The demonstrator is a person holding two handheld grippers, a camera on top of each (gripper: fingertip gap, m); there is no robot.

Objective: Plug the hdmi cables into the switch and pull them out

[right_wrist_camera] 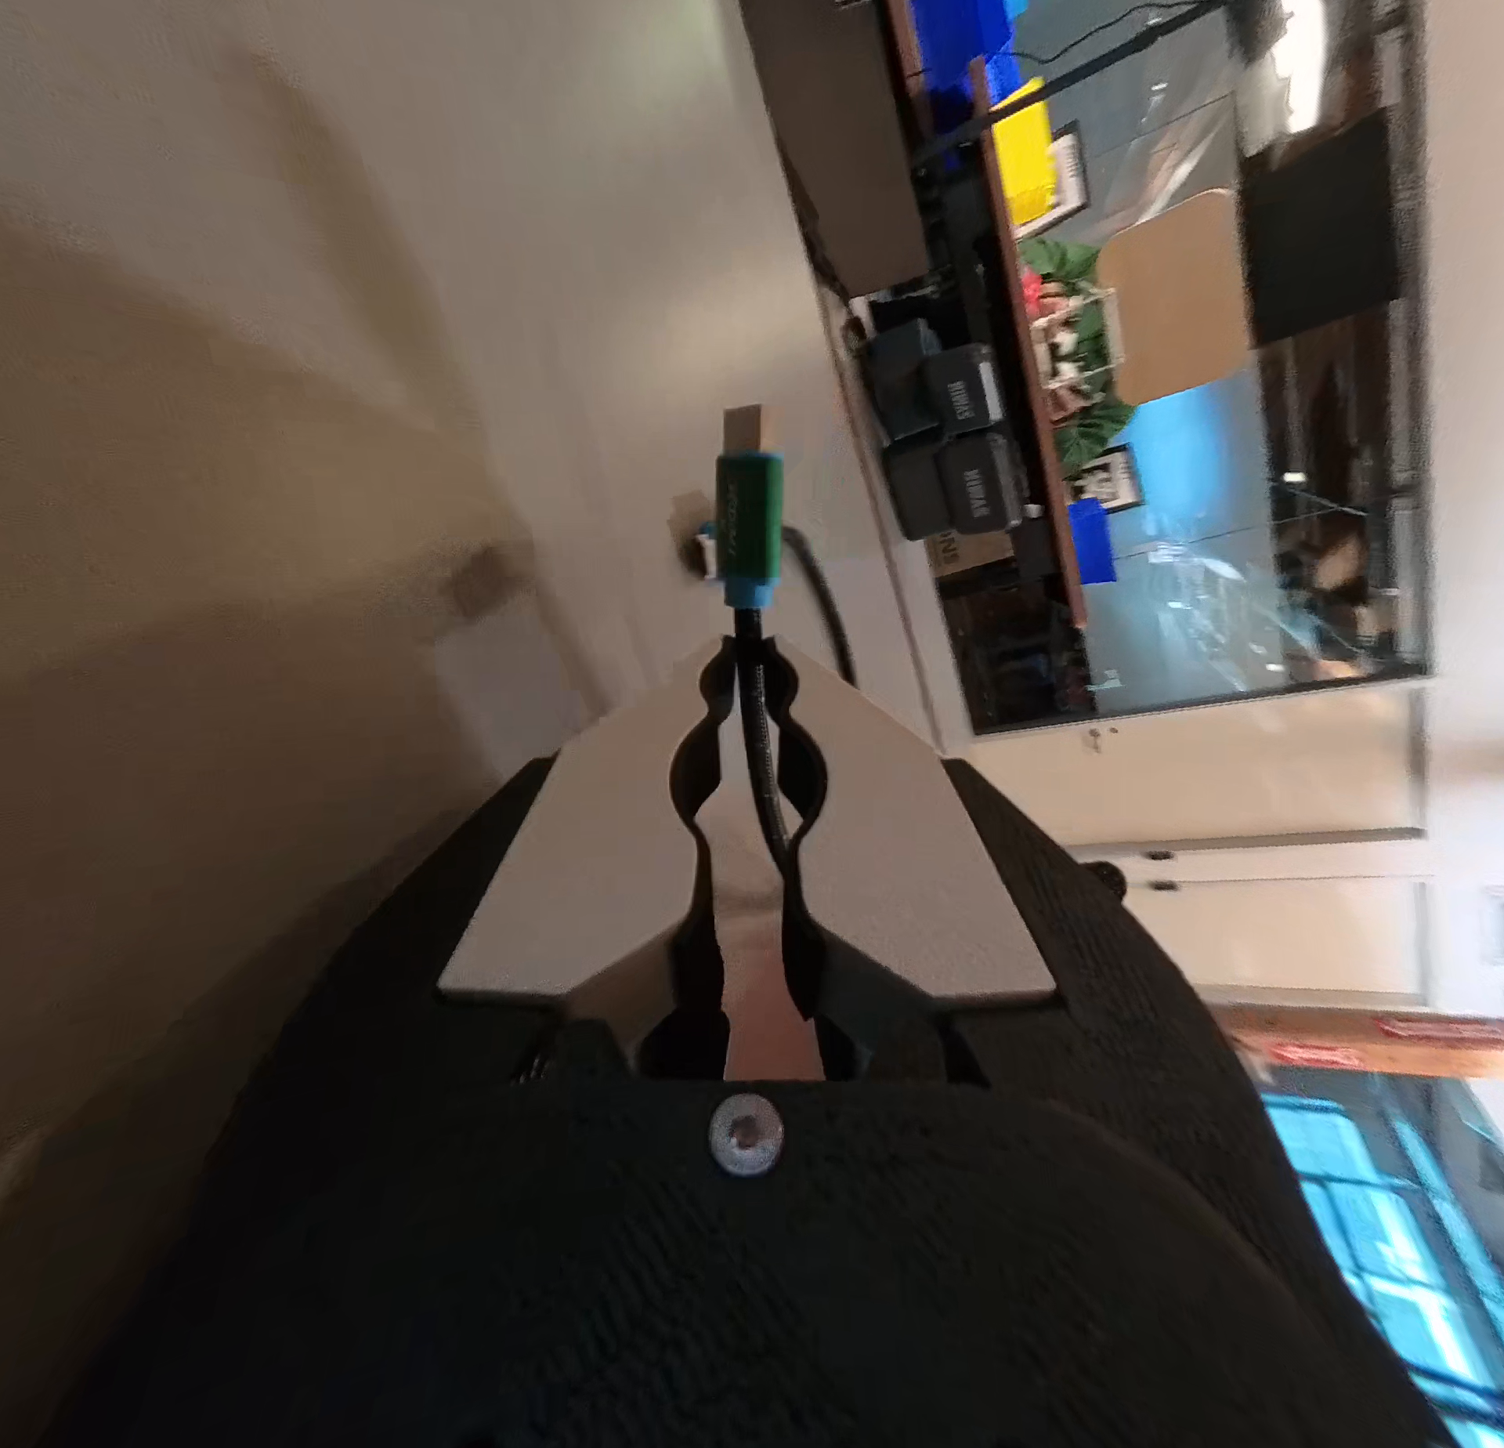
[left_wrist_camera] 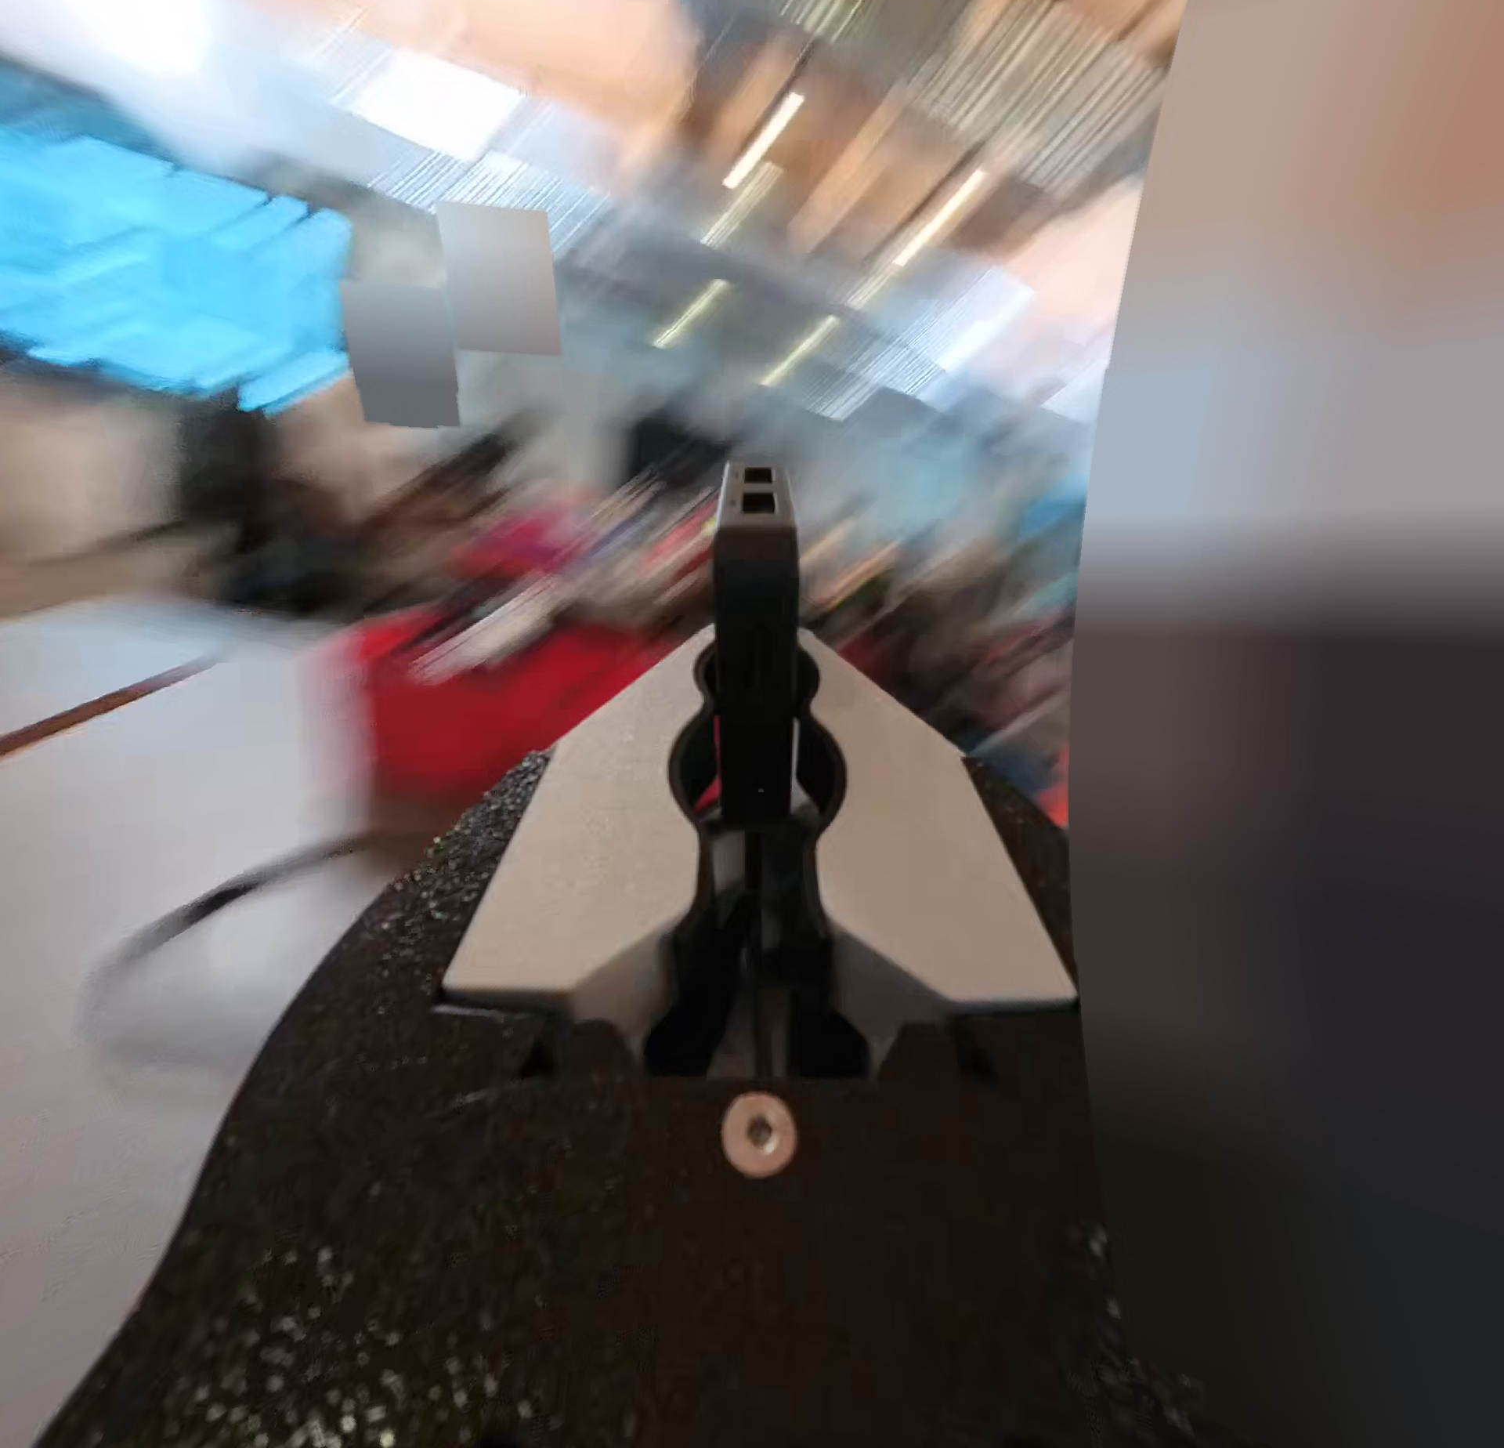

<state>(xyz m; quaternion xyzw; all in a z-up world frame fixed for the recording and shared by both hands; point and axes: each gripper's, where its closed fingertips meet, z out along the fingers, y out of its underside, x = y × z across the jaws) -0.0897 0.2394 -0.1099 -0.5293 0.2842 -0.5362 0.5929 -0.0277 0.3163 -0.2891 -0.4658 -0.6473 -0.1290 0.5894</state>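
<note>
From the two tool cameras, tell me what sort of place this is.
Probably an office or workshop room: a pale table, a long shelf crowded with coloured bins and dark boxes, and strip lights on the ceiling.

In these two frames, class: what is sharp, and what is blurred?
Left wrist view: the left gripper and the black switch it clamps are sharp, the room behind streaks with motion blur. Right wrist view: the right gripper and green plug are fairly crisp, the background softer.
</note>
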